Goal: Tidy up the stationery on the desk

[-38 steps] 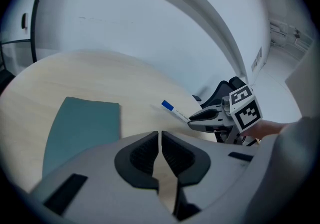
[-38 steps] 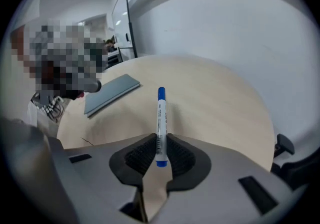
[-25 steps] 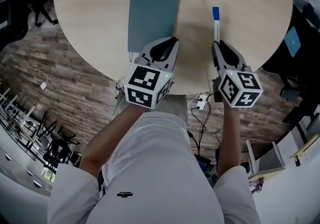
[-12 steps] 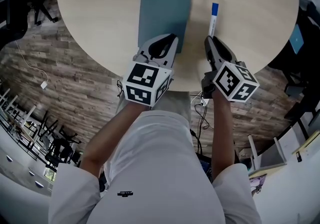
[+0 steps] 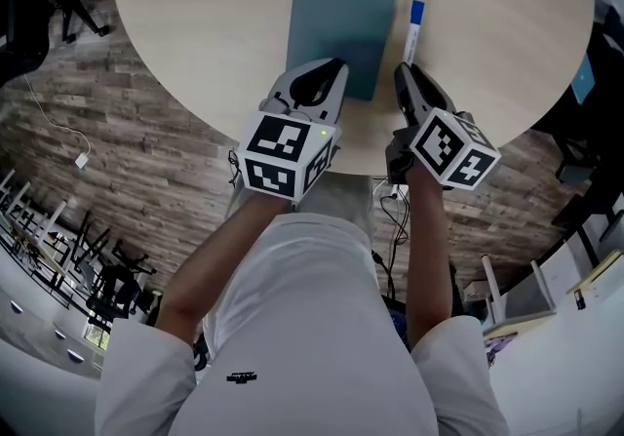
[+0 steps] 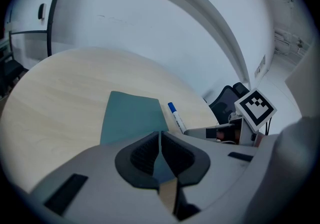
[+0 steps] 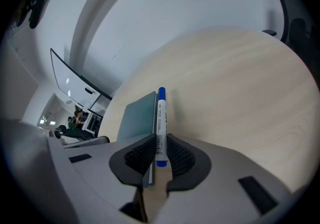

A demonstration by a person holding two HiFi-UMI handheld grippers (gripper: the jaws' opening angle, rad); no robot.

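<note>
Left gripper view shows the left gripper (image 6: 160,135) with its jaws pressed together on the near edge of the teal notebook (image 6: 132,115), a thin strip of teal caught between the pads. In the right gripper view, the right gripper (image 7: 160,140) is clamped on the lower end of a white marker pen (image 7: 161,113), whose blue cap points away from the person.

Over the past second both hands have drawn toward each other. In the head view the notebook has slid rightward across the table (image 5: 195,15) with the left gripper. The pen has come leftward with the right gripper, and the right hand has rolled somewhat as it moved. A second ago notebook and pen lay well apart. Now the pen runs just beside the notebook's right edge, roughly parallel to it. Whether the two touch, I cannot tell. I also cannot tell whether the pen is resting on the table or lifted slightly.

As I read it, the two items are being gathered into one neat group near the middle of the table. What likely remains is squaring them up and letting go. Nothing else of the stationery is in view on the table.
</note>
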